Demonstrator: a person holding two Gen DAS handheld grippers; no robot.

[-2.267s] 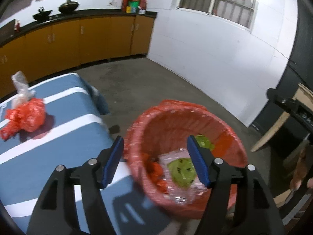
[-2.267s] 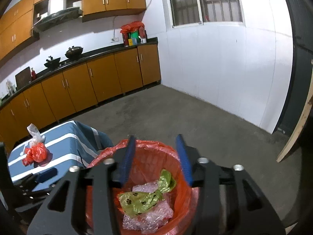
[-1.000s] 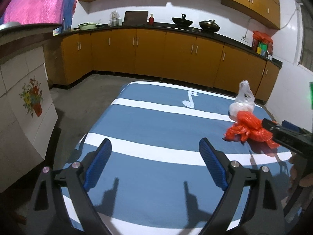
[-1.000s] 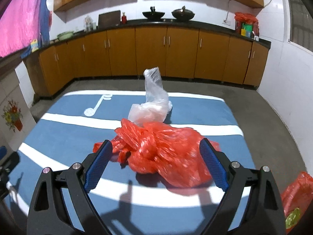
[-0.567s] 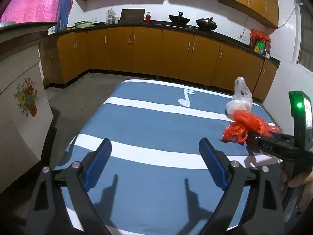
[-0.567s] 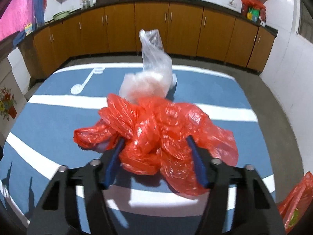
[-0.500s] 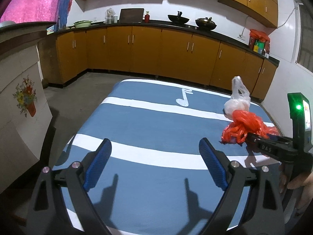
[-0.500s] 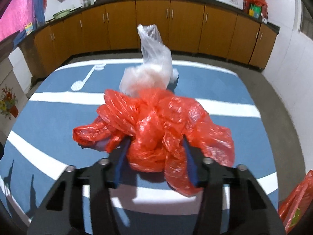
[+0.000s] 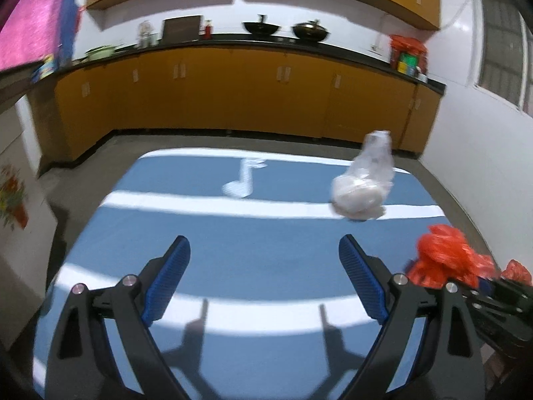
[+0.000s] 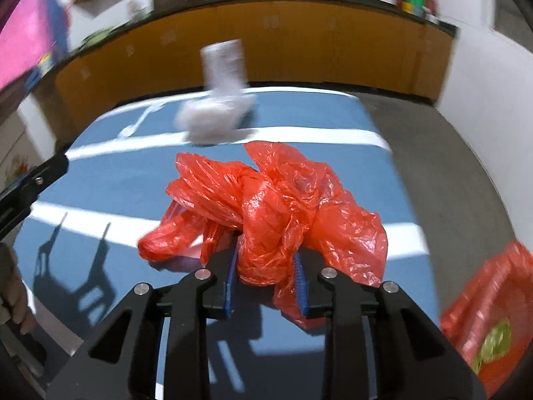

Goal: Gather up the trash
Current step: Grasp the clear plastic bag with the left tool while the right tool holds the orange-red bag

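Observation:
A crumpled red plastic bag (image 10: 273, 206) is pinched between the blue pads of my right gripper (image 10: 265, 273), whose jaws are closing on it; it hangs just above the blue striped tablecloth (image 10: 333, 123). The same red bag (image 9: 443, 260) shows at the right edge of the left wrist view. A clear plastic bag (image 10: 216, 113) with something white inside stands on the cloth behind it, also the clear bag (image 9: 364, 183) in the left wrist view. My left gripper (image 9: 265, 280) is open over the bare cloth (image 9: 266, 256), holding nothing.
A red-lined trash bin (image 10: 489, 316) with a green wrapper inside sits low at the right, beside the table. Orange kitchen cabinets (image 9: 233, 96) run along the back wall under a black counter. A hand (image 10: 15, 303) shows at the left edge.
The right jaws went from wide apart around the red bag to pressed onto it, and the bag was drawn back toward the table's near right side. The left gripper stayed open and swung rightward.

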